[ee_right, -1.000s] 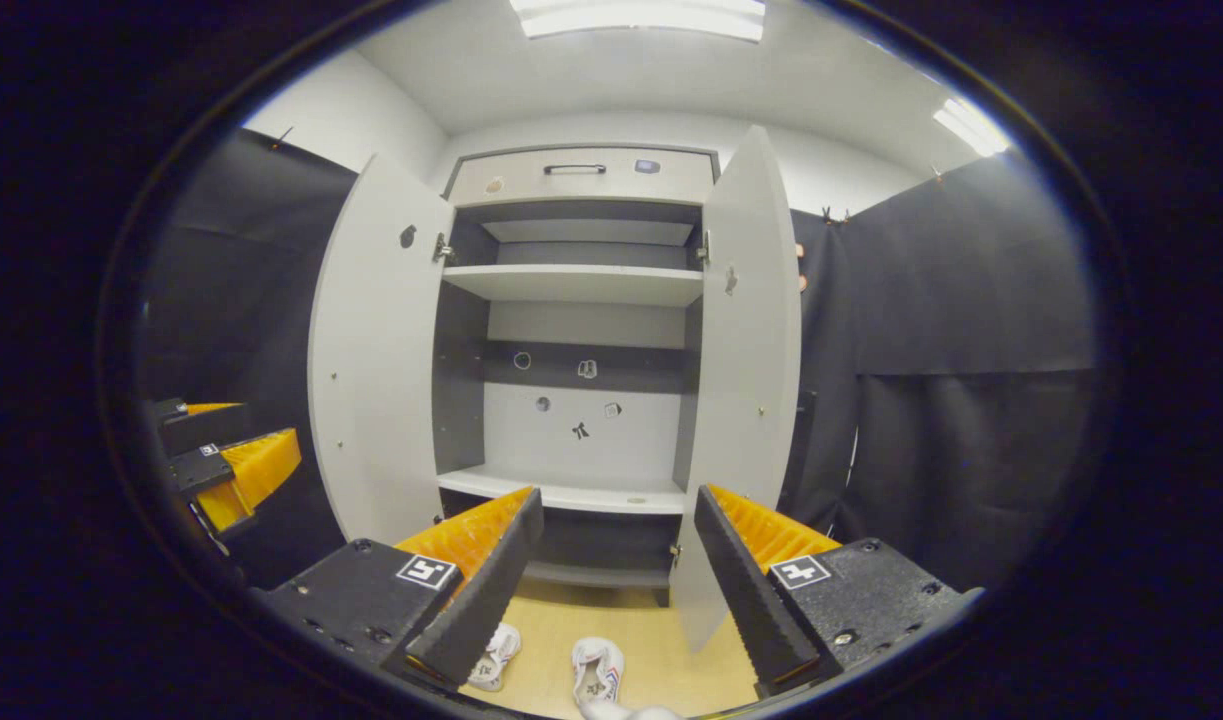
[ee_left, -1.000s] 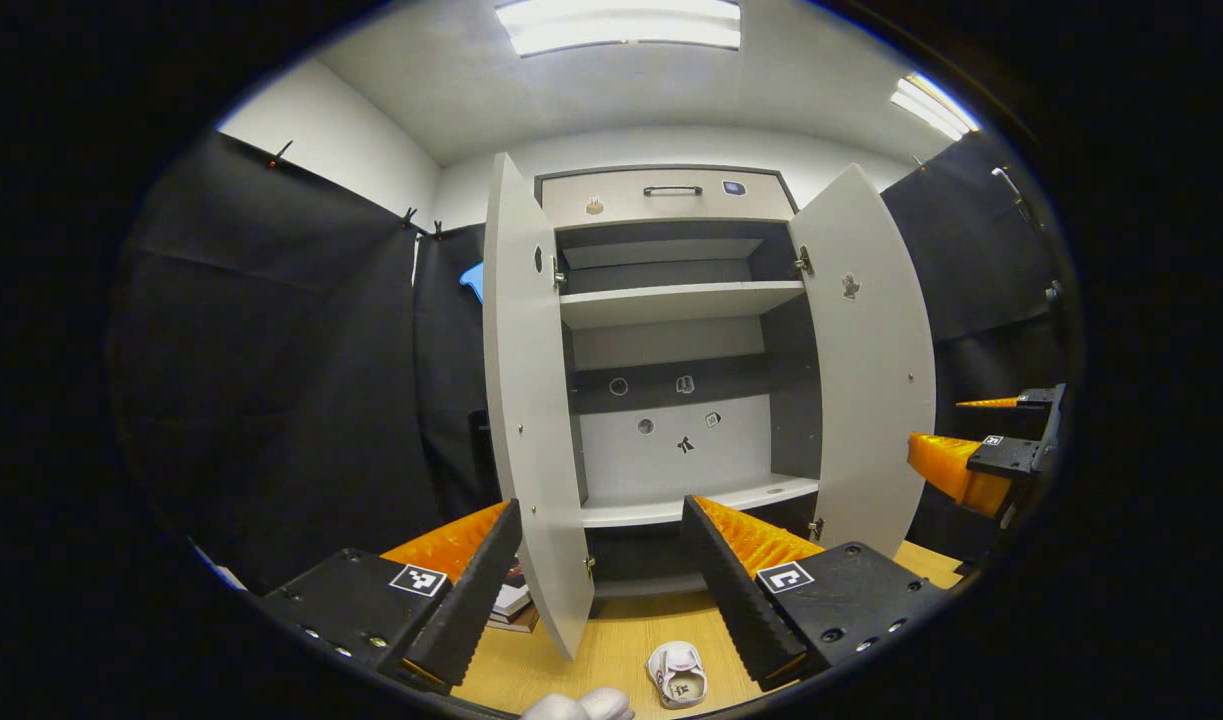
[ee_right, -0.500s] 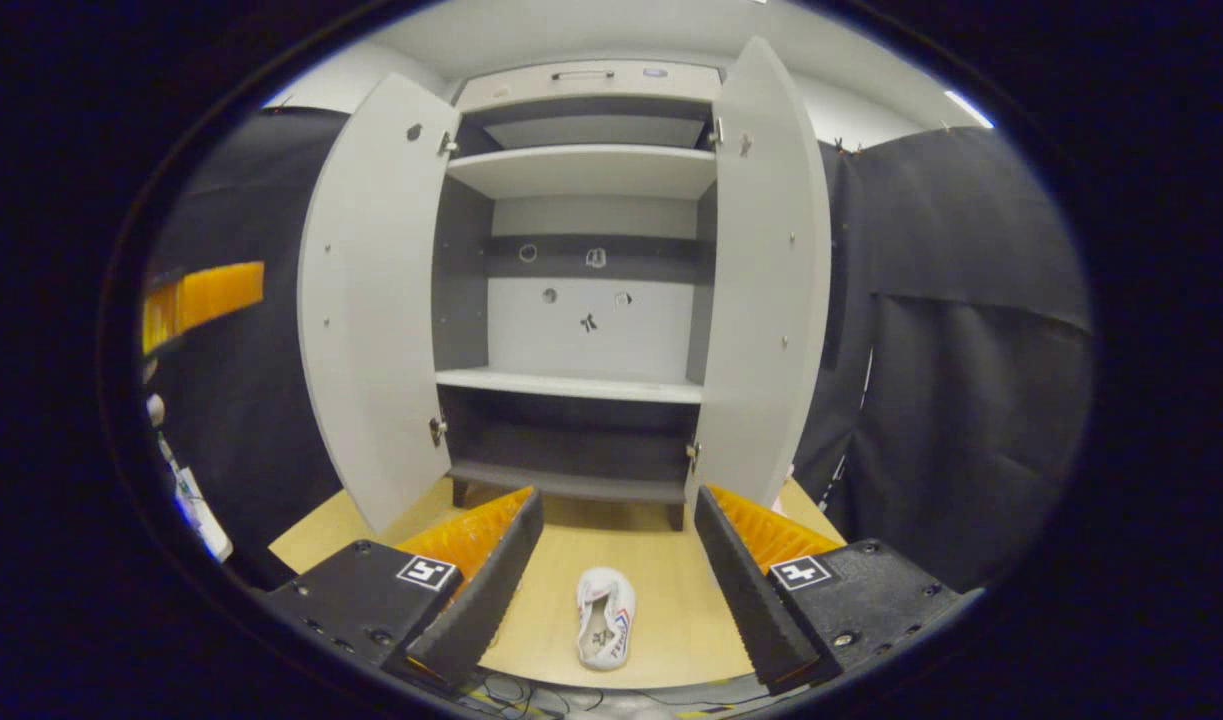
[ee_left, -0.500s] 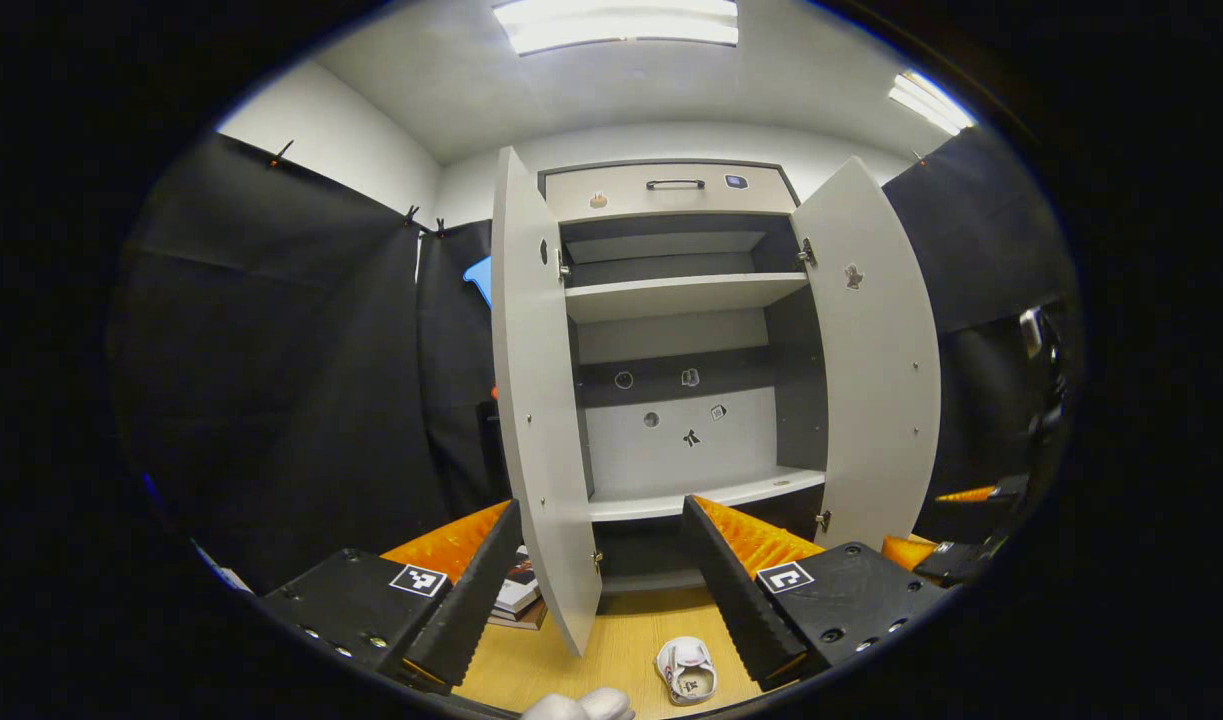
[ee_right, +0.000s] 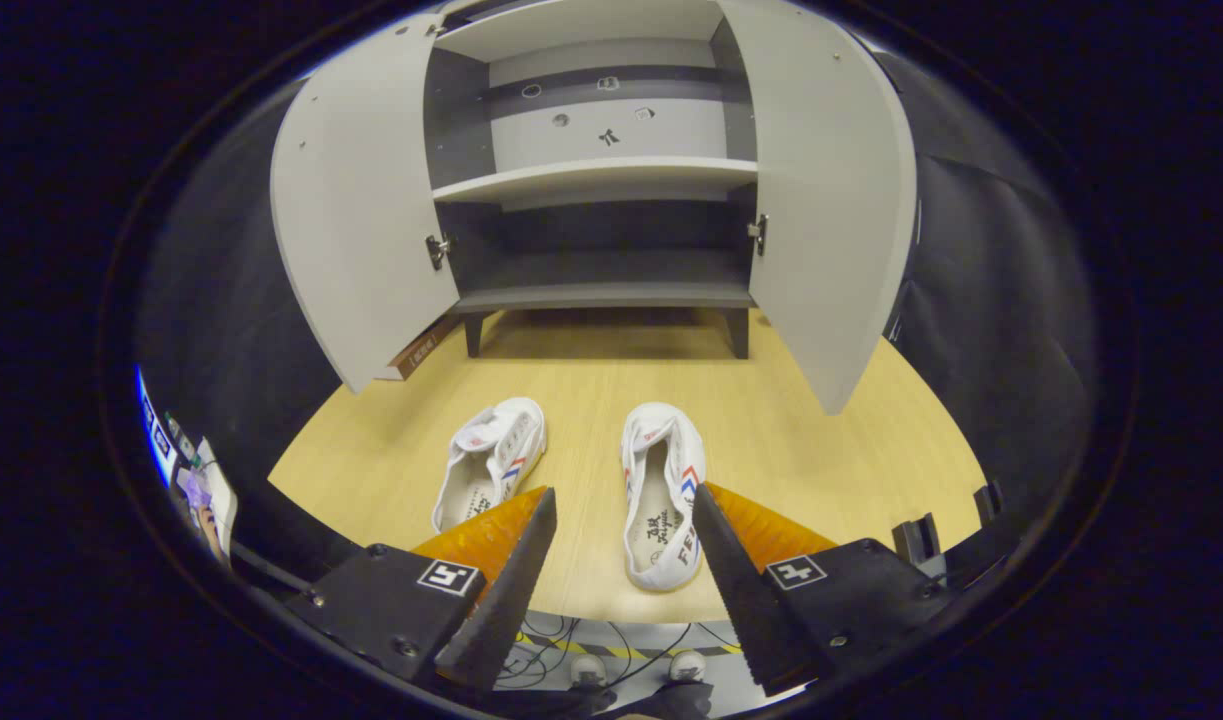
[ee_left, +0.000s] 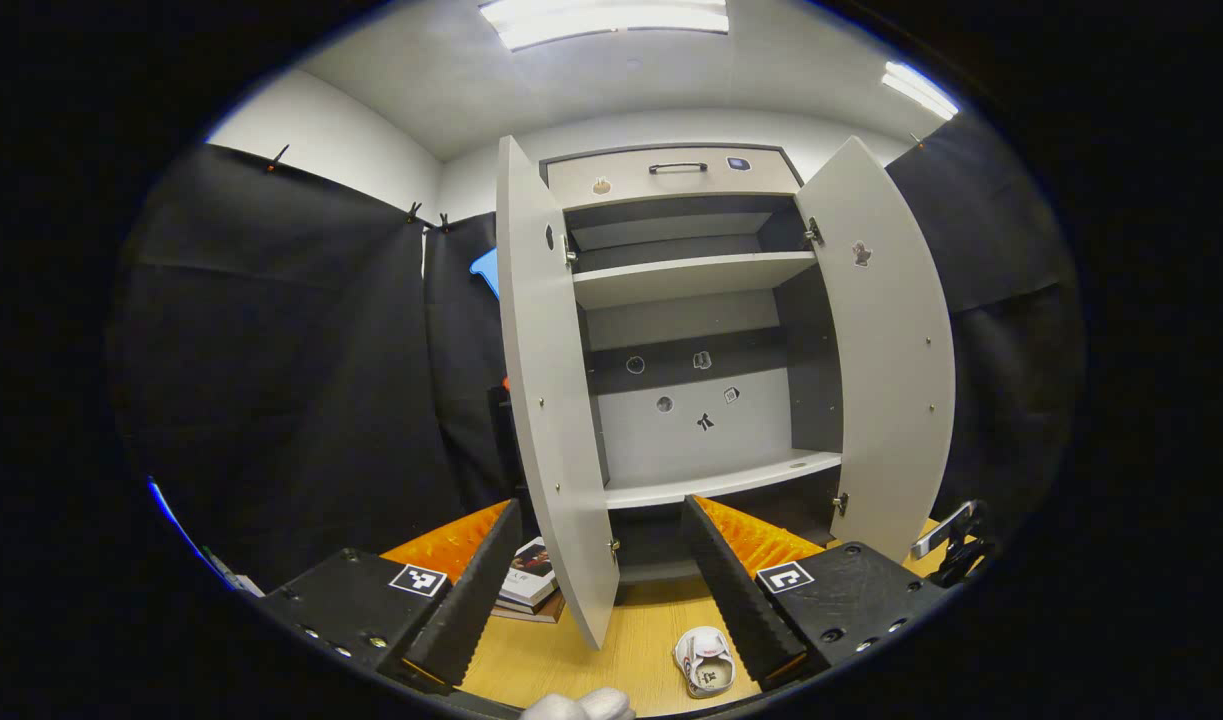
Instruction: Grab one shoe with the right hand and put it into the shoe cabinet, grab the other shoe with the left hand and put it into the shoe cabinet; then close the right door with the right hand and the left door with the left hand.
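the right tool point(ee_right: 621, 510) is held spread and empty above the worktop point(ee_right: 801, 440), with the right shoe point(ee_right: 659, 495) seen between its fingers, not touched. the left shoe point(ee_right: 491, 462) lies just beside it, toes toward the cabinet point(ee_right: 591, 180). both doors are swung wide: the left door point(ee_right: 356, 200) and the right door point(ee_right: 831, 190). the left tool point(ee_left: 601, 530) is also held spread and empty, raised before the cabinet point(ee_left: 691, 300). one shoe point(ee_left: 706, 662) is seen low by its right finger, and books point(ee_left: 531, 580) lie behind the left door point(ee_left: 551, 400).
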The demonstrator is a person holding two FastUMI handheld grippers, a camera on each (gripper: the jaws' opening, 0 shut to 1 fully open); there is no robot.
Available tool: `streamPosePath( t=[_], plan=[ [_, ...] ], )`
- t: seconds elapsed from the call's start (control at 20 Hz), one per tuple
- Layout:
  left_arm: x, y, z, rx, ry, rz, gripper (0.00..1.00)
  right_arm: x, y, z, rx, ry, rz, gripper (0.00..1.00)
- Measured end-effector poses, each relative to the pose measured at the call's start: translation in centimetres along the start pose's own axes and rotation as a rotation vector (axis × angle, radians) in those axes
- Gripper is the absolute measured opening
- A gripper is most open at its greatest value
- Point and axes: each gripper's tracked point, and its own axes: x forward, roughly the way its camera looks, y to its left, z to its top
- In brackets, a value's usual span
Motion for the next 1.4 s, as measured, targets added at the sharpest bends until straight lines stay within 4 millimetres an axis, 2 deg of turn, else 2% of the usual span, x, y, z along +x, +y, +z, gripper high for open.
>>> streamPosePath(
  t=[0.25, 0.45, 0.65, 0.85, 0.9, 0.95, 1.0, 1.1, 1.15, 1.2, 1.25, 1.35, 1.4],
  plan=[
    [0.2, 0.0, -0.7, 0.012, 0.031, 0.022, 0.96, 5.3, 1.0, -2.2, 0.010, 0.080, 0.033, 0.85],
    [0.6, 0.0, -1.3, 0.011, 0.059, 0.038, 0.96, 9.1, 1.0, -2.9, 0.025, 0.120, 0.030, 0.82],
    [1.3, 0.0, -1.5, 0.014, 0.083, 0.046, 0.96, 11.9, 0.3, -2.4, 0.037, 0.130, 0.003, 0.82],
    [2.1, -0.2, -2.0, 0.012, 0.101, 0.057, 0.96, 14.3, 0.0, -0.8, 0.038, 0.109, 0.006, 0.78],
    [2.3, -0.2, -2.0, 0.014, 0.104, 0.060, 0.96, 15.0, -0.2, -0.7, 0.034, 0.107, 0.001, 0.72],
    [2.5, -0.3, -1.9, 0.017, 0.103, 0.060, 0.96, 15.6, -0.3, -0.6, 0.040, 0.112, 0.010, 0.61],
    [2.6, -0.5, -1.8, 0.020, 0.103, 0.058, 1.00, 15.7, -0.5, -0.5, 0.054, 0.111, 0.011, 0.60],
    [2.7, -0.7, -1.6, 0.023, 0.099, 0.054, 1.00, 16.3, -1.5, -0.7, 0.064, 0.095, -0.019, 0.54],
    [2.7, -1.0, -1.5, 0.022, 0.097, 0.049, 1.00, 16.4, -2.0, -0.7, 0.071, 0.085, -0.023, 0.42],
    [2.8, -1.1, -1.4, 0.021, 0.095, 0.045, 0.96, 16.4, -1.5, -0.7, 0.091, 0.090, 0.001, 0.20],
    [2.8, -1.4, -1.3, 0.023, 0.094, 0.042, 0.96, 16.6, -1.4, -0.9, 0.095, 0.094, 0.012, 0.23],
    [2.8, -1.8, -1.3, 0.027, 0.094, 0.034, 0.96, 16.1, -1.5, -0.9, 0.091, 0.102, 0.009, 0.07],
    [2.8, -1.9, -1.1, 0.028, 0.091, 0.031, 1.00, 16.3, -1.4, -0.9, 0.092, 0.113, 0.016, 0.09]
  ],
)
